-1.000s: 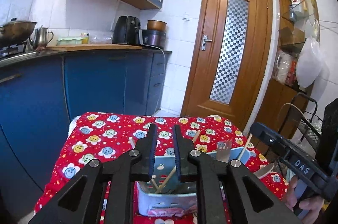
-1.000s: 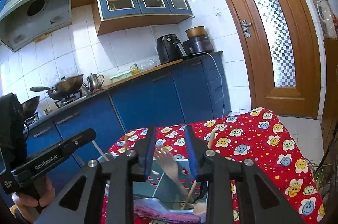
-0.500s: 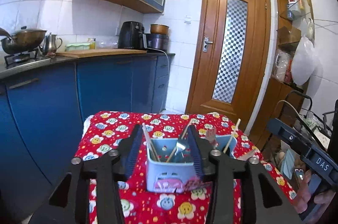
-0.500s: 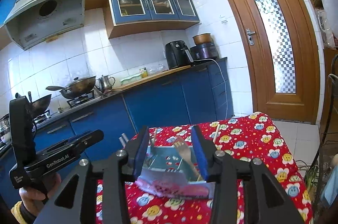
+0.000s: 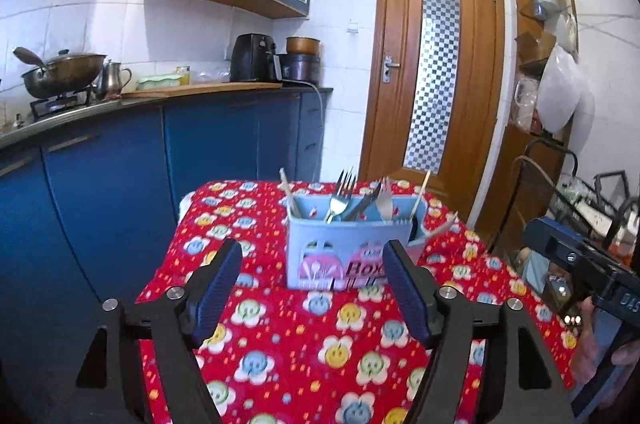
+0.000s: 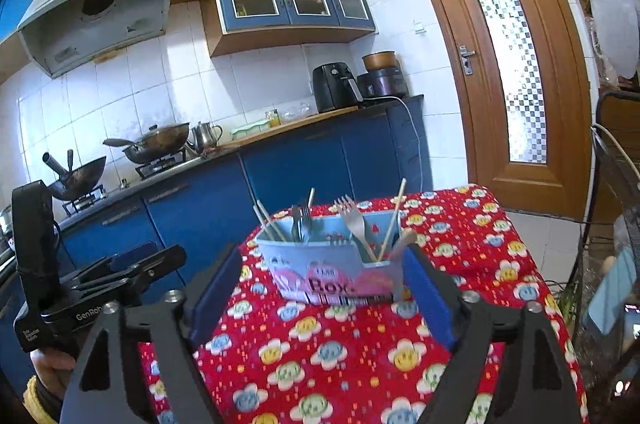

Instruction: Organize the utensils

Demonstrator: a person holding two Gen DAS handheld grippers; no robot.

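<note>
A light blue utensil box point(image 5: 349, 251) stands upright on the red flowered tablecloth point(image 5: 312, 344); it also shows in the right wrist view point(image 6: 326, 270). Forks point(image 5: 340, 198), chopsticks point(image 5: 420, 198) and other cutlery stick up out of it. In the right wrist view a fork point(image 6: 354, 224) and chopsticks point(image 6: 394, 220) lean in its compartments. My left gripper point(image 5: 312, 284) is open and empty, a short way in front of the box. My right gripper point(image 6: 320, 298) is open and empty, also just in front of the box.
Blue kitchen cabinets point(image 5: 120, 160) with a stove and wok point(image 5: 64, 72) run along the left. A wooden door point(image 5: 432, 80) is behind the table. A shelf and metal rack point(image 5: 560, 160) stand at the right. The table's edges drop off left and right.
Both grippers opened wide and pulled back from the utensil box, which now stands free on the table with the utensils in it.
</note>
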